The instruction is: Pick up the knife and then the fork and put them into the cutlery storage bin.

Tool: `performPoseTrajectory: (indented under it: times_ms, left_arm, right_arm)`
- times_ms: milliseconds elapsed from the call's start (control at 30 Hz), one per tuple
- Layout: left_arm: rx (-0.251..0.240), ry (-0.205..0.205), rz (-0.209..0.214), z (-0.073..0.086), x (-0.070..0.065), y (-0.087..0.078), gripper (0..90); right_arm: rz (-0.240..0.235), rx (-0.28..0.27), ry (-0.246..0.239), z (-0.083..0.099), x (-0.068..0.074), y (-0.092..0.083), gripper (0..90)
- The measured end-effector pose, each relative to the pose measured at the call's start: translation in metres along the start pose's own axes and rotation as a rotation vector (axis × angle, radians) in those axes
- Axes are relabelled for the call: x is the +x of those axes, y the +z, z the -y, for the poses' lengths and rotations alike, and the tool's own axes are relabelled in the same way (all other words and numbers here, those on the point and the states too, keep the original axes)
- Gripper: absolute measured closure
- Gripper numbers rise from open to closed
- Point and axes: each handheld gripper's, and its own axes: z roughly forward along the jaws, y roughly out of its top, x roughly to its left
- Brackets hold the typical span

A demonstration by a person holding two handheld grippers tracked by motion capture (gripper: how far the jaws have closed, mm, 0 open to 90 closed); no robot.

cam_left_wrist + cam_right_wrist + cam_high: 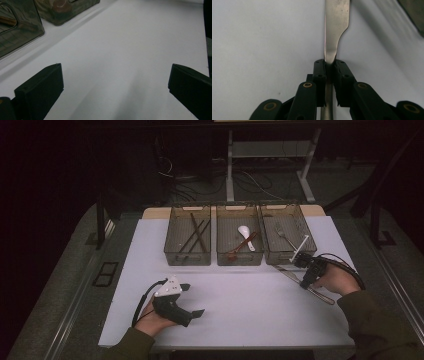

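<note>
A metal table knife lies slanted on the white table at the right, in front of the rightmost bin. My right gripper is shut on it. In the right gripper view the two jaws clamp the knife where blade meets handle, and the blade points away over the table. My left gripper rests near the front left of the table. In the left gripper view it stands open over bare white surface with nothing between its jaws.
Three brown see-through bins stand in a row at the back. The left bin holds dark chopsticks, the middle bin a white spoon and a red one, and the right bin a fork. Two bins reach into the left gripper view's top left.
</note>
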Motion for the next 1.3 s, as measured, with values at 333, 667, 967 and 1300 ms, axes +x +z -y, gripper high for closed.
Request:
performPoseTrajectory:
  times_ms: [333,667,967,1300]
  left_arm:
    - [0.003,-0.002,0.000,0.000,0.000,0.001,0.0]
    - [0.002,-0.003,0.000,0.000,0.000,0.001,0.0]
    - [0.001,-0.004,0.000,0.000,0.000,0.001,0.0]
    - [0.002,-0.003,0.001,0.000,0.000,0.001,0.0]
  right_arm:
    - [-0.017,-0.048,-0.032,0.022,0.005,-0.007,79.7]
    - [-0.051,-0.183,-0.042,0.036,0.012,-0.025,79.8]
    - [-0.080,-0.355,-0.008,0.044,0.007,-0.041,79.8]
    - [-0.100,-0.588,0.075,0.049,-0.006,-0.059,79.8]
